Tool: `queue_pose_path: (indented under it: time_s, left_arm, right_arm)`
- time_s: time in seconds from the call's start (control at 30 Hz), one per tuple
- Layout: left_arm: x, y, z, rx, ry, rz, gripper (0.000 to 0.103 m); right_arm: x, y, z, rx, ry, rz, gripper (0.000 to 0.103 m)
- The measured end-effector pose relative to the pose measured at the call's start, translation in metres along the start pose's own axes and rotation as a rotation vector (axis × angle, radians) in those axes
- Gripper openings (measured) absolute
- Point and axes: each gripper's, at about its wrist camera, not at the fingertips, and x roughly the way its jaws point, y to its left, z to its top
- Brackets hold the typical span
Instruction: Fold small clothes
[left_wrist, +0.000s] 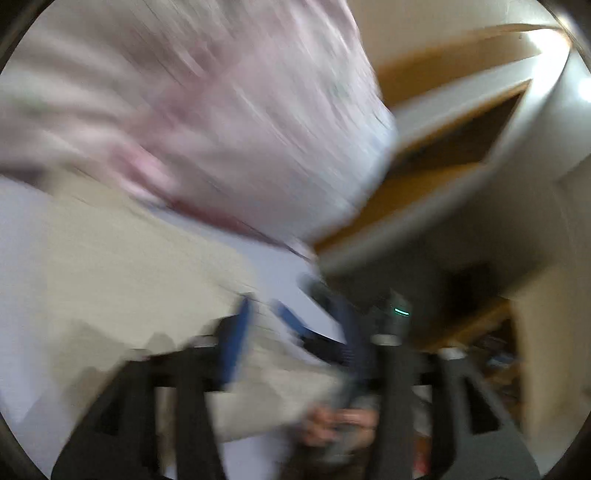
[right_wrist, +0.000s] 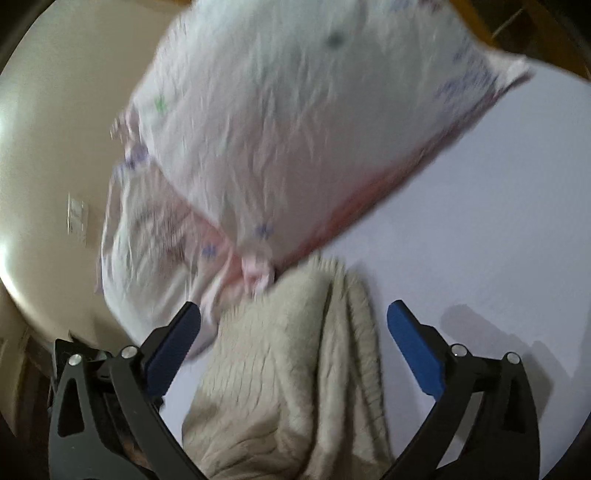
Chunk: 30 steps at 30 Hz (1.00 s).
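Note:
A beige knit garment lies on the white table, running between the fingers of my right gripper, which is open just above it. A pale pink floral garment lies behind it, partly over the table's edge. In the blurred left wrist view the beige knit and the pink garment show too. My left gripper has its blue pads close together around a fold of the beige knit.
Wooden shelving and a dark cluttered corner stand beyond the table on the right in the left wrist view. A cream wall with a switch plate is at left in the right wrist view.

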Motion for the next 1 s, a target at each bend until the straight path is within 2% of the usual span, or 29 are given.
queue_pose_path:
  time_s: [0.07,0.1,0.17,0.3,0.33,0.4,0.43,0.47,0.5,0.53,0.57,0.63,0.67,0.73,0.77,0.8,0.87,0.93,0.97,1.0]
  left_arm:
    - [-0.023,0.022,0.000,0.027,-0.041,0.197,0.066]
    - [-0.023,0.035,-0.003,0.015,-0.021,0.275,0.069]
    - [-0.018,0.056,-0.009,-0.040,0.038,0.342,0.071]
    - [0.006,0.075,-0.025,-0.071,0.129,0.352,0.073]
    - [0.013,0.071,-0.029,-0.066,0.137,0.352,0.076]
    - [0.021,0.070,-0.033,-0.068,0.142,0.335,0.076]
    - [0.023,0.069,-0.033,-0.060,0.133,0.327,0.076]
    - [0.028,0.067,-0.034,-0.040,0.132,0.328,0.073]
    - [0.028,0.065,-0.034,-0.024,0.134,0.332,0.067]
    - [0.021,0.066,-0.033,-0.014,0.136,0.330,0.054]
    - [0.017,0.063,-0.032,-0.002,0.137,0.310,0.043]
    - [0.002,0.059,-0.023,0.017,0.141,0.265,0.039]
    - [-0.013,0.053,-0.023,0.054,0.128,0.270,0.039]
    - [-0.041,0.048,-0.023,0.125,0.086,0.329,0.040]
    - [-0.056,0.050,-0.023,0.156,0.064,0.383,0.041]
    - [-0.060,0.053,-0.021,0.166,0.052,0.426,0.043]
    - [-0.070,0.067,-0.022,0.176,0.030,0.537,0.048]
    - [-0.082,0.069,-0.028,0.183,-0.016,0.593,0.048]
    - [-0.090,0.061,-0.033,0.219,-0.057,0.600,0.048]
    - [-0.095,0.052,-0.037,0.252,-0.086,0.595,0.049]
  right_arm:
    - [0.017,0.000,-0.003,0.009,0.097,-0.028,0.101]
    - [0.022,0.000,-0.004,0.010,0.123,-0.047,0.101]
    - [0.031,-0.002,-0.008,0.011,0.163,-0.110,0.101]
    - [0.036,-0.002,-0.015,-0.014,0.182,-0.119,0.101]
    - [0.037,0.000,-0.017,-0.031,0.183,-0.115,0.098]
    - [0.042,0.003,-0.022,-0.056,0.203,-0.103,0.081]
    - [0.042,0.004,-0.024,-0.071,0.197,-0.111,0.061]
    - [0.043,0.006,-0.028,-0.088,0.202,-0.111,0.049]
    - [0.046,0.003,-0.029,-0.065,0.221,-0.070,0.043]
    - [0.048,0.000,-0.030,-0.041,0.227,-0.034,0.040]
    - [0.048,0.000,-0.031,-0.039,0.224,-0.010,0.040]
    - [0.046,0.008,-0.037,-0.044,0.228,0.115,0.038]
    - [0.049,0.015,-0.041,-0.048,0.250,0.182,0.038]
    - [0.059,0.030,-0.051,-0.085,0.295,0.226,0.038]
    - [0.067,0.041,-0.058,-0.120,0.322,0.219,0.039]
    - [0.078,0.052,-0.066,-0.169,0.352,0.186,0.045]
    - [0.089,0.067,-0.074,-0.273,0.369,0.044,0.053]
    - [0.072,0.067,-0.070,-0.280,0.299,0.000,0.057]
    - [0.050,0.065,-0.065,-0.252,0.211,0.016,0.057]
    - [0.037,0.067,-0.063,-0.251,0.160,0.042,0.058]
